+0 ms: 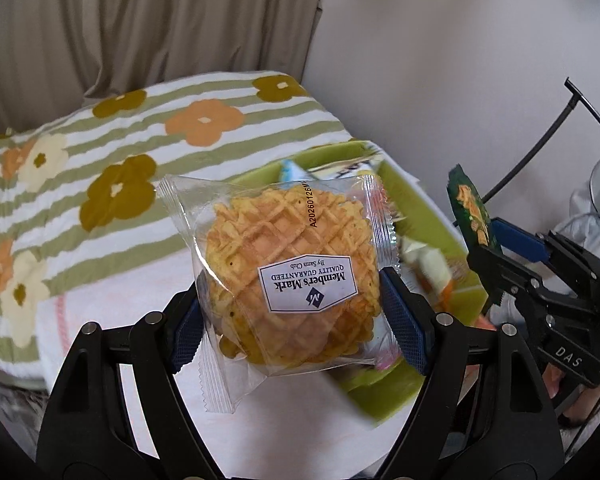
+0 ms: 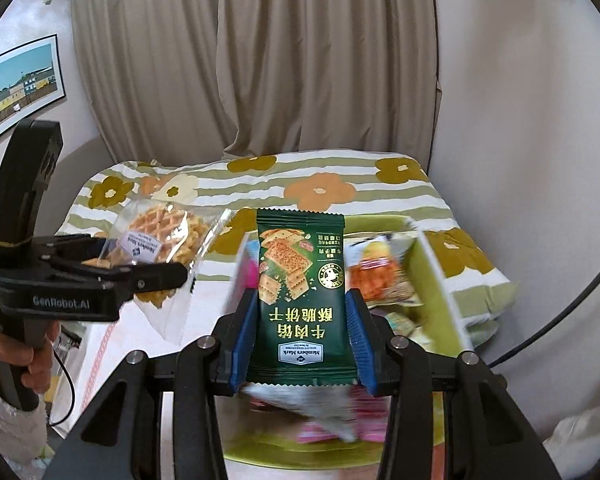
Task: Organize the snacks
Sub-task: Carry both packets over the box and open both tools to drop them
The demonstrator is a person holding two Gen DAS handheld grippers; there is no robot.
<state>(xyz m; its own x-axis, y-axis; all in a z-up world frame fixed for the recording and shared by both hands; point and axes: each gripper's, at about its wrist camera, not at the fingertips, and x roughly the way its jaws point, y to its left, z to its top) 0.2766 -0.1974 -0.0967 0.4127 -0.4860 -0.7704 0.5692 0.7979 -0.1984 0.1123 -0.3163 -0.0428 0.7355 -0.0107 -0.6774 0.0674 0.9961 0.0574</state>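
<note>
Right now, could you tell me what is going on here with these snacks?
A person holds a gripper in each hand. The left gripper is closed on a clear-wrapped waffle, and the right gripper is closed on a green cracker packet. Both are raised above a green tray of other snacks on a bed.

This is a home bedroom. A flower-patterned quilt (image 2: 260, 188) fills mid-frame, beige curtains (image 2: 260, 60) hang above, and a framed picture (image 2: 20, 84) sits upper left.

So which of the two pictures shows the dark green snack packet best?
The right wrist view: the green packet faces the camera, front print readable, clamped in the right tongs. The left wrist view catches it only edge-on at the right border.
</note>
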